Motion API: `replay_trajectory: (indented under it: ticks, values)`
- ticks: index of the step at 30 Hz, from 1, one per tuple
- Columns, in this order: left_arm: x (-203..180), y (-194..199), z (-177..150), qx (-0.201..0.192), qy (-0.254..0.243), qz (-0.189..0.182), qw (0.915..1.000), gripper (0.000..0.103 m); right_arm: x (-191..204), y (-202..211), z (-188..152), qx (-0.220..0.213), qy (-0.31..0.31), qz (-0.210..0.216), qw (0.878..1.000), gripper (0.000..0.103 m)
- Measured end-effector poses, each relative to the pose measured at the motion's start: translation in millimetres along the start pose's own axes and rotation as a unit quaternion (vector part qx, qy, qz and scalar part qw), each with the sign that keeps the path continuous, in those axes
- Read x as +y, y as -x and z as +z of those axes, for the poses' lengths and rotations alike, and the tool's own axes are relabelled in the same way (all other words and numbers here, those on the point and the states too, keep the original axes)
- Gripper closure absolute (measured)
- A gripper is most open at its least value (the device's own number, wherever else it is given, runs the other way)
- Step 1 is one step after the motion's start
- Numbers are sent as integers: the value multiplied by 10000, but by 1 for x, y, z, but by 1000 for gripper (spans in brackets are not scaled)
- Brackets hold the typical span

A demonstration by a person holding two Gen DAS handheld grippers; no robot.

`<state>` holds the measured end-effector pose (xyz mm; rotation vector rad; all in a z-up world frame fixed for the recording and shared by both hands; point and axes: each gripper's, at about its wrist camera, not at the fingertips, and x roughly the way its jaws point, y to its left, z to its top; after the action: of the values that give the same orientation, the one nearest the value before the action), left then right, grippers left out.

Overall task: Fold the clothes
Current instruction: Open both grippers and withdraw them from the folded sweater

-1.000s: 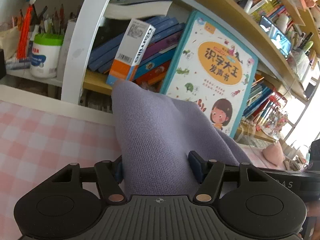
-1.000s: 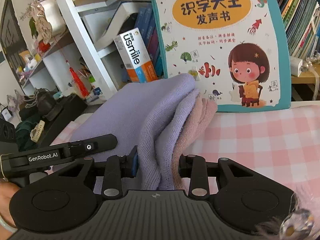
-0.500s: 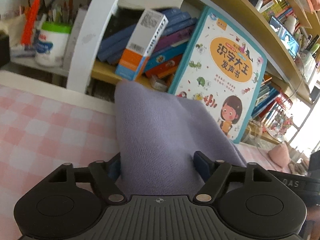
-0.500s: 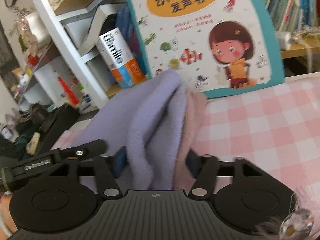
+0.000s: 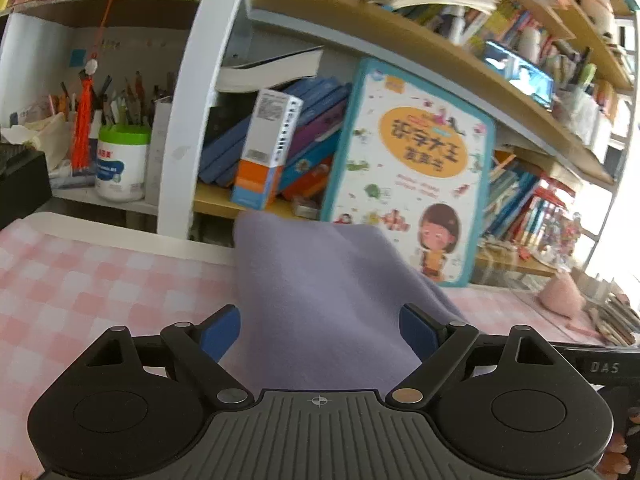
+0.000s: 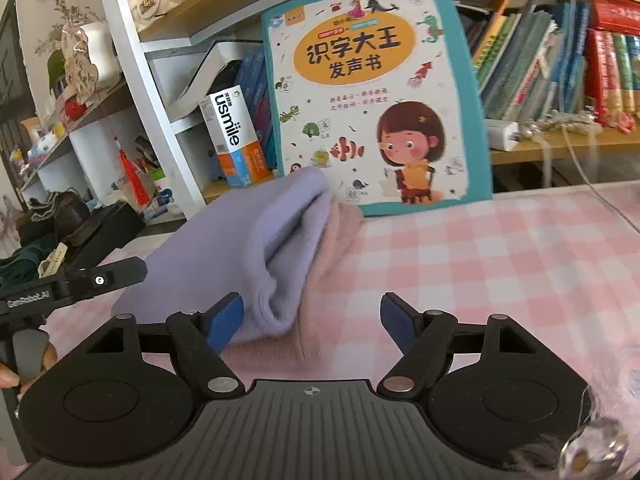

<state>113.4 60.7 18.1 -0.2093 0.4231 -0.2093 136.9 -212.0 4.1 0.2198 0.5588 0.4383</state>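
Observation:
A folded lilac garment (image 5: 320, 288) with a pink inner layer (image 6: 336, 248) lies on the pink checked tablecloth (image 6: 500, 272). In the left wrist view my left gripper (image 5: 322, 332) has its jaws opening, the blue pads standing off both sides of the cloth, which lies between them. In the right wrist view my right gripper (image 6: 312, 322) is opening too; the fold's near edge sits between its pads, close to the left pad and well clear of the right. The left gripper's body (image 6: 76, 284) shows at the left edge of the right wrist view.
A big children's book (image 6: 376, 92) leans against the shelf right behind the garment. A white and orange box (image 6: 236, 140), books and a white shelf post (image 5: 188, 120) stand behind. A tub with a green lid (image 5: 120, 164) stands on the left shelf. A pink lump (image 5: 560, 296) lies at the right.
Both grippers have spread their jaws and let go of the garment. Both have drawn back from it, and the fold now lies flatter on the cloth.

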Motion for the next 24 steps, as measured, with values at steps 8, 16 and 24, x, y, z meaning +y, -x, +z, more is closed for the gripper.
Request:
replay_trajectory:
  ticks: [8,16,24]
  values:
    - [-40,32,-19,13,-288,80,9996,10,4,35,-27,-44,208,-412,9989,29]
    - [-75,49,-35,-126,-747,399,9963,5,18,55,-41,-211,501,-780,9955,26]
    - [-90,59,-49,-375,-1094,763,9904,1,30,68,-52,-481,832,-1048,9898,17]
